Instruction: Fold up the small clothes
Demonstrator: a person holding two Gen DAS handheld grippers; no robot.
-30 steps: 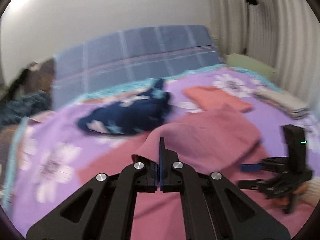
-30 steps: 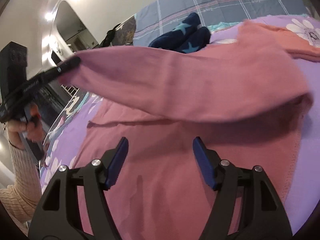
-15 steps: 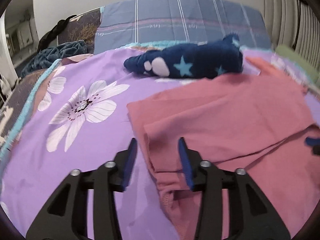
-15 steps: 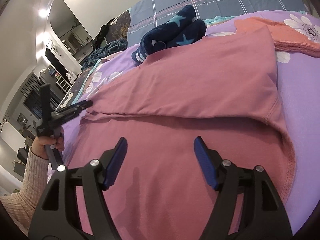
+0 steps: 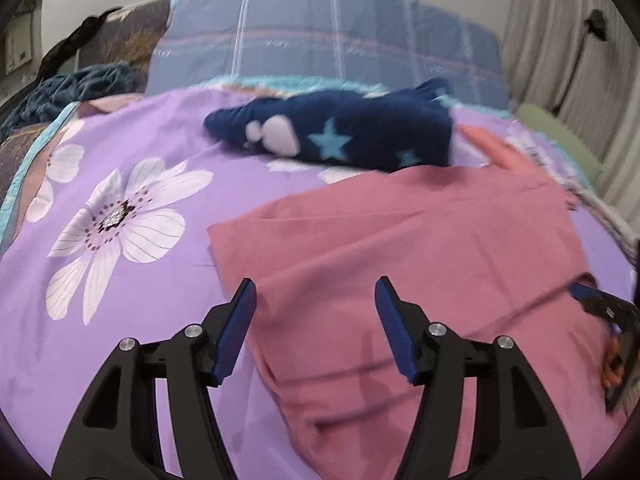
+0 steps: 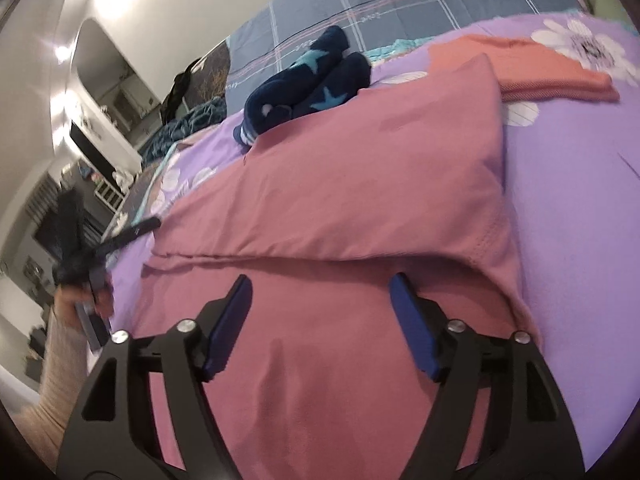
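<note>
- Pink garment (image 5: 420, 248) lies on the purple floral bedspread (image 5: 120, 152), spread across the near half of the bed. Its far portion is folded over the near portion; the free edge of the upper layer runs crosswise, seen clearly in the right wrist view (image 6: 360, 184).
- Fold line at the right side of the garment shows a stitched hem curving around the corner.
- Left gripper (image 5: 314, 308): jaws have just been opening and now stand spread. The left edge of the pink garment lies below and between the blue pads (image 5: 236, 328); the pads do not press on it. Nothing is held.
- Right gripper (image 6: 320, 312): jaws have just been opening further, now wide apart, hovering over the lower layer of the garment just short of the folded edge. No cloth is pinched.
- In the right wrist view the left gripper appears blurred at the garment's left side, carried by a hand (image 6: 76, 304) in a cream knit sleeve (image 6: 48, 392).
- Navy fleece item with light blue stars (image 5: 340, 132) lies bunched beyond the pink garment, touching or just beside its far edge.
- Folded orange garment (image 6: 540, 68) lies to the far right, apart from the pink one.
- Blue checked pillow (image 5: 328, 44) stands against the wall at the head of the bed.
- A dark teal knit blanket (image 5: 68, 88) is heaped at the far left corner.
</note>
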